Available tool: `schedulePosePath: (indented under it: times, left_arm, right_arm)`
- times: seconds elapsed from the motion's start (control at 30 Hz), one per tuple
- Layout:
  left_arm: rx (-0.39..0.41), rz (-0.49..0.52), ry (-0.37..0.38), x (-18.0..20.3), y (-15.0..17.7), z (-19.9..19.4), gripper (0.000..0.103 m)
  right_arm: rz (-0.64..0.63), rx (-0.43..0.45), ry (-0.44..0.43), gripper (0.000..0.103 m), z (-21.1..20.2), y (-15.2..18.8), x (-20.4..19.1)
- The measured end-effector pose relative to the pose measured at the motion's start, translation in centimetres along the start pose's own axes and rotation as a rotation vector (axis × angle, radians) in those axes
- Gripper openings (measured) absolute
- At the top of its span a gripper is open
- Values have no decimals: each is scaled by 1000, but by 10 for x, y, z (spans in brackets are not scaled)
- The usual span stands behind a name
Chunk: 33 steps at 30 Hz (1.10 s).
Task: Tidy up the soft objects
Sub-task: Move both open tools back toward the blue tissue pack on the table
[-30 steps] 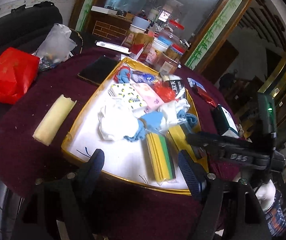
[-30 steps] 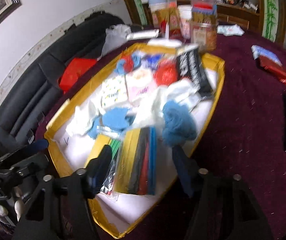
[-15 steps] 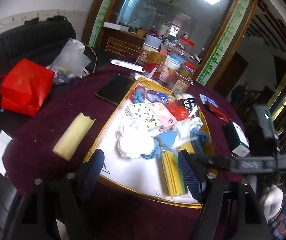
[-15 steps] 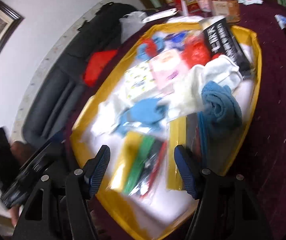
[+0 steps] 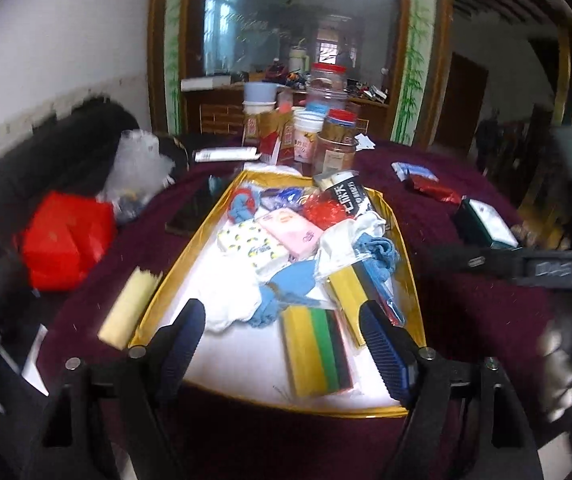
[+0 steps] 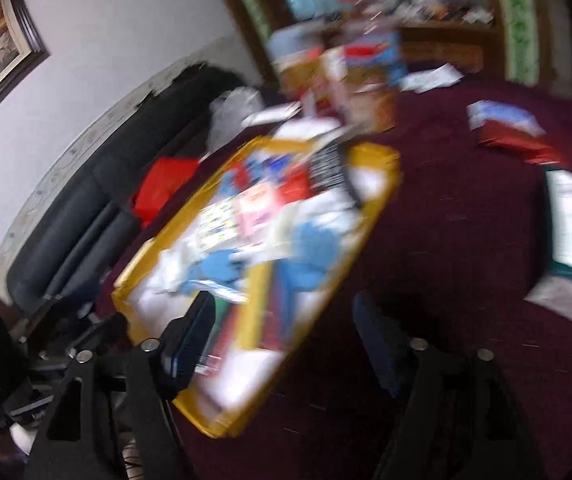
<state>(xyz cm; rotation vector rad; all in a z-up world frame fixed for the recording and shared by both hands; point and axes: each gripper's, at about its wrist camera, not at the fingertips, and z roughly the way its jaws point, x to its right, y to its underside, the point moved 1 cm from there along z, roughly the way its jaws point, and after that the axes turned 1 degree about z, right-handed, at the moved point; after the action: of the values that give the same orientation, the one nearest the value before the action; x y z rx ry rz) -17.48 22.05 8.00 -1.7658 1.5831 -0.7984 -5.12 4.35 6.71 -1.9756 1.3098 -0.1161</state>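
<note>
On the far left of the left wrist view, a red bag [image 5: 65, 240] sat on a dark sofa [image 5: 25, 184], with a clear plastic bag [image 5: 137, 168] just beyond it. Nearer, a pale yellow roll [image 5: 129, 308] lay on the maroon bench [image 5: 466, 312], just beside the left rim of the gold-edged tray [image 5: 410, 280]. Inside the tray the soft things were heaped toward its far and right parts: a white cloth [image 5: 229, 300], a lemon-print tissue pack [image 5: 251, 246], a pink tissue pack [image 5: 294, 230], a blue cloth [image 5: 378, 256], and a striped sponge pack [image 5: 318, 352] at the near side. The left gripper [image 5: 286, 340] hovered above the tray's near edge, its jaws wide and opening, with nothing gripped. Jars and boxes [image 5: 326, 136] stood beyond the tray's far end. To the right, a green-and-white box [image 5: 486, 228] lay on the bench. In the blurred right wrist view, the right gripper [image 6: 281, 332] hung over the tray's near right edge, its jaws opening and pressing on nothing.
</note>
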Motion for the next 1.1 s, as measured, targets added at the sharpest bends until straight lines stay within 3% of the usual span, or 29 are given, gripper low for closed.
schedulePosePath:
  times: [0.13,0.3,0.63,1.1]
  left_arm:
    - [33,92,-45,33,-4,-6,93]
    - [24,178,-55,72,-7,-6,93]
    - [7,299,-85,132,-8,-4,93]
    - [2,387,-113,170,-4,0,94]
  right_arm:
    - [2,83,144,75,-42,17,45]
    - [60,135,239,77,-78,40,96]
    - [204,199,298,79,-124,70,173]
    - [290,238,315,79,-145,88,214]
